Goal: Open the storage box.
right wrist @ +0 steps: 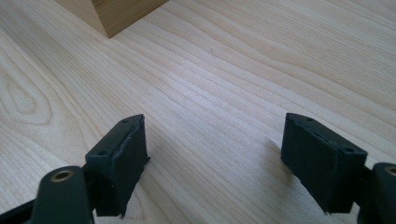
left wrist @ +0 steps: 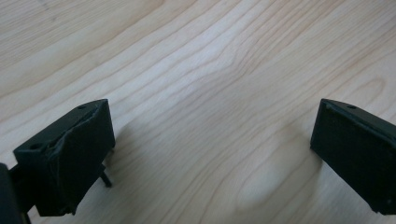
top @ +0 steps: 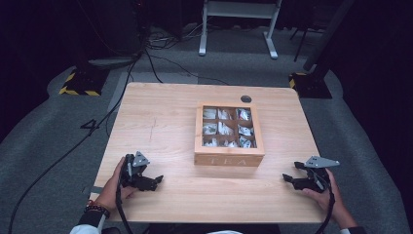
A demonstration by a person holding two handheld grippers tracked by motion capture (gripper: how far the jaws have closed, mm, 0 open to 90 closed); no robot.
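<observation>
Two grippers point(top: 157, 182) point(top: 288, 177) (gaping), flanking tea box point(top: 229, 159), seemingly apart.

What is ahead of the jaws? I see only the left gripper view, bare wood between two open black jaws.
Observer: A wooden tea box sits mid-table, ahead and to the right of the left gripper.
Operator: Is it open or closed?
Observer: I cannot tell whether a clear lid covers it; nine compartments with pale packets show from above.
Operator: Where is the other gripper?
Observer: The right gripper rests near the table's front right edge, jaws open, nothing between them.
</observation>
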